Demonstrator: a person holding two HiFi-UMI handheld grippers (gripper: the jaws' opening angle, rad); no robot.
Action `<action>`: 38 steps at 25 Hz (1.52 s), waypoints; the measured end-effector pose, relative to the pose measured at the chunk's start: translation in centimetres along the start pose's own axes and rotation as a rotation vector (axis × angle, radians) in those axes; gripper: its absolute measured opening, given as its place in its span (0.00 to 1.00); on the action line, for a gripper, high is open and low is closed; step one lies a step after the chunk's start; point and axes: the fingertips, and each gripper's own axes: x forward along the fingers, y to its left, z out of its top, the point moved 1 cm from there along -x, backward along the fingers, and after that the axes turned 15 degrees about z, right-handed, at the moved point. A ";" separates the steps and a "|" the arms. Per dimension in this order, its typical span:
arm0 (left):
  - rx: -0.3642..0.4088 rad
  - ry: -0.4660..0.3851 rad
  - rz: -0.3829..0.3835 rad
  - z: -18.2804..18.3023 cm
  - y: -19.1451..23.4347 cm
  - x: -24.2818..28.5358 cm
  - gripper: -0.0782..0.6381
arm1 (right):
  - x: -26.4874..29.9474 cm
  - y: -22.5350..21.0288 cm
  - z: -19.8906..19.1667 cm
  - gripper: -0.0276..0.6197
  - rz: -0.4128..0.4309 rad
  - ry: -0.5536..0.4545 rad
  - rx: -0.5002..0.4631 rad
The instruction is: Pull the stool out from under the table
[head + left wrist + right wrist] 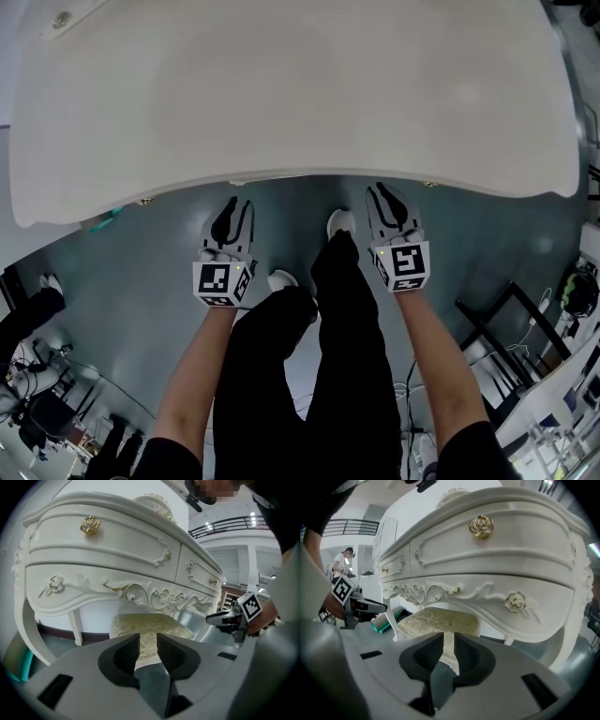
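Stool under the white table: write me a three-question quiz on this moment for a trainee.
1. True or false: the stool already stands clear of the table.
2. What does the left gripper grip? A. the stool's cushion. B. a table leg. C. nothing.
3. Fill in: the rose-shaped drawer knob is ___ in colour.

Key
1. False: the stool sits beneath the table.
2. C: its jaws stand slightly apart, closed on nothing.
3. Gold.
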 end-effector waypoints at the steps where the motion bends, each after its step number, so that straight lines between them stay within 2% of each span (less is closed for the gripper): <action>1: -0.001 0.011 -0.012 -0.5 0.0 0.4 0.27 | 0.4 -0.3 -0.8 0.15 -0.002 0.016 -0.011; 5: -0.012 0.043 -0.046 -2.0 0.7 2.1 0.32 | 2.2 -1.5 -3.2 0.24 -0.009 0.062 0.009; 11: -0.047 0.070 -0.027 -3.4 2.4 3.7 0.35 | 3.8 -2.3 -5.6 0.32 0.009 0.130 -0.016; 16: -0.001 0.116 -0.013 -5.4 3.2 5.0 0.43 | 4.2 -3.4 -6.2 0.39 0.006 0.124 0.005; 20: -0.007 0.149 -0.016 -6.4 3.2 6.1 0.45 | 4.6 -4.1 -6.8 0.46 0.016 0.123 0.036; 23: -0.002 0.169 -0.009 -7.0 3.3 6.8 0.48 | 4.8 -4.8 -7.1 0.48 0.029 0.111 0.073; 29: 0.074 0.172 -0.034 -7.3 2.9 7.6 0.49 | 5.3 -5.3 -7.5 0.50 0.059 0.118 0.101; 34: 0.030 0.176 -0.023 -7.4 3.7 8.0 0.53 | 5.8 -6.1 -7.9 0.52 0.038 0.146 0.115; 38: -0.001 0.188 -0.042 -7.7 4.0 8.2 0.56 | 6.1 -6.3 -8.0 0.55 0.055 0.151 0.106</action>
